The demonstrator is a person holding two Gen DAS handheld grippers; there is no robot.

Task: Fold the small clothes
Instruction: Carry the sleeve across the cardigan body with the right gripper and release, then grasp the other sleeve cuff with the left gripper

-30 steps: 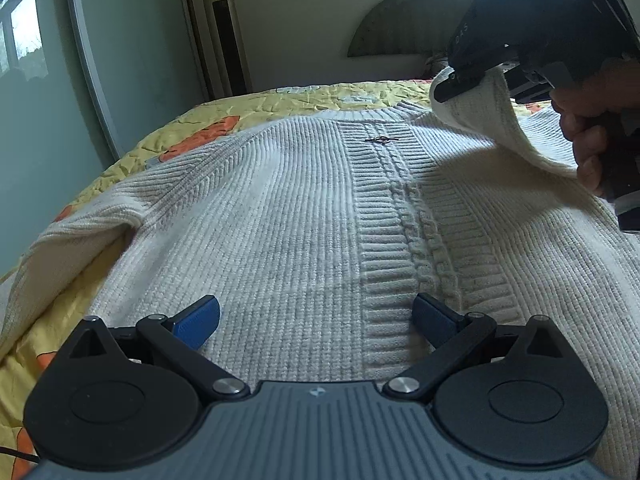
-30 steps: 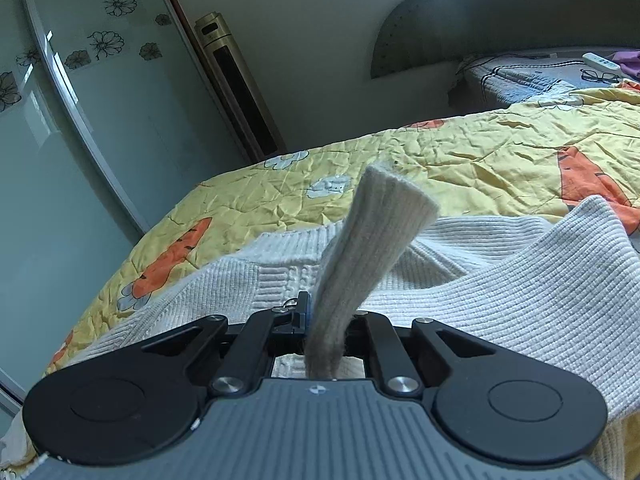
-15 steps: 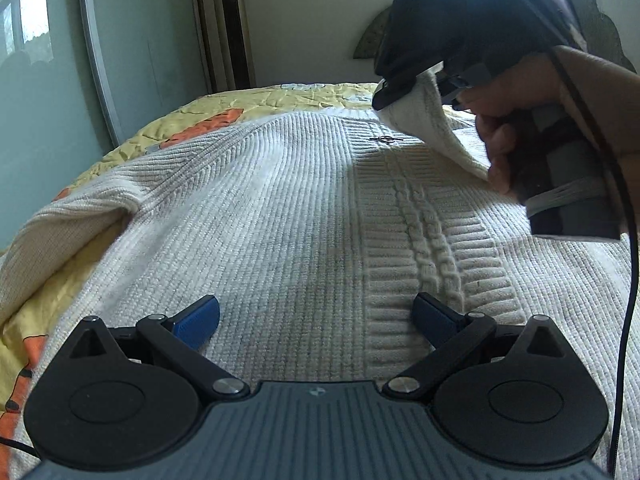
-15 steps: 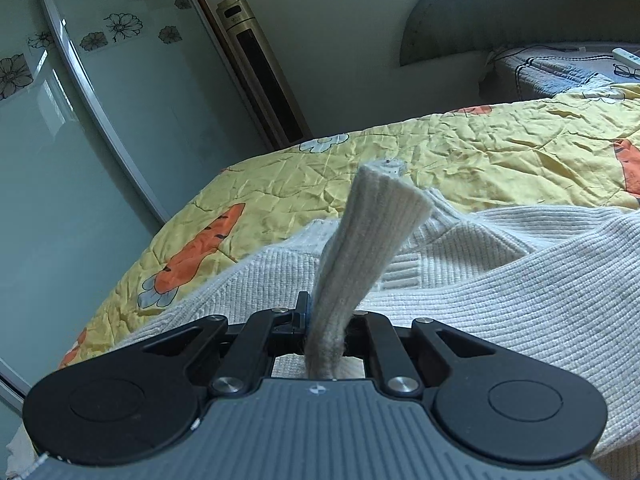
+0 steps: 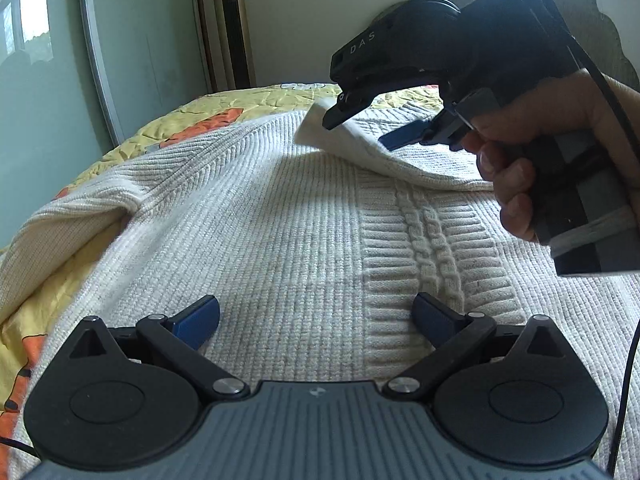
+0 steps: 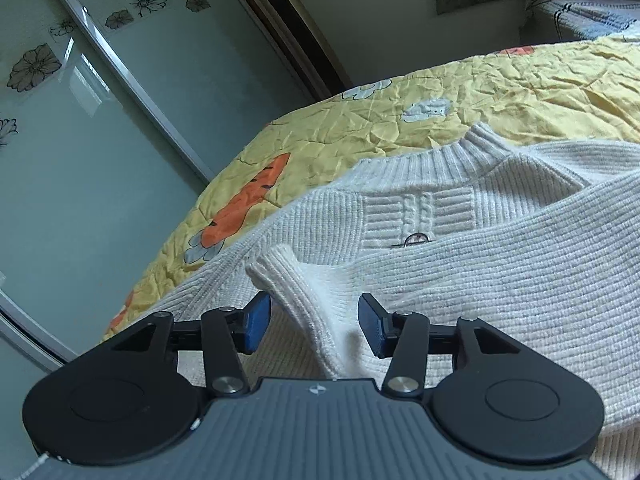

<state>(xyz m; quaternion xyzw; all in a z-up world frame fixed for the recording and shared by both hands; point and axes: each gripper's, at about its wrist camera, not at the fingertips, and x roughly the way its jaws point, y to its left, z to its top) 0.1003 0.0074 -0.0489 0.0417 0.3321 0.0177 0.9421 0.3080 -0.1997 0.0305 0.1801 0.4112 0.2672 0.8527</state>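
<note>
A cream knitted sweater (image 5: 280, 216) lies flat on the bed, its cable-knit strip running up the middle. My left gripper (image 5: 316, 316) is open and empty just above the sweater's lower part. My right gripper (image 6: 314, 320) is open, its blue pads either side of the sleeve cuff (image 6: 280, 276), which lies folded across the sweater's chest (image 6: 500, 280). In the left wrist view the right gripper (image 5: 372, 124) hangs over the sleeve (image 5: 360, 144), jaws apart.
A yellow quilt with orange carrot prints (image 6: 400, 136) covers the bed. A glass sliding door (image 6: 80, 140) and a tall tower fan (image 5: 234, 28) stand beyond the bed's far left edge. A second bed (image 6: 580, 20) is at the back right.
My right gripper carried the sleeve left across the sweater, lowered it and opened, letting the cuff go. My left gripper stayed open in place.
</note>
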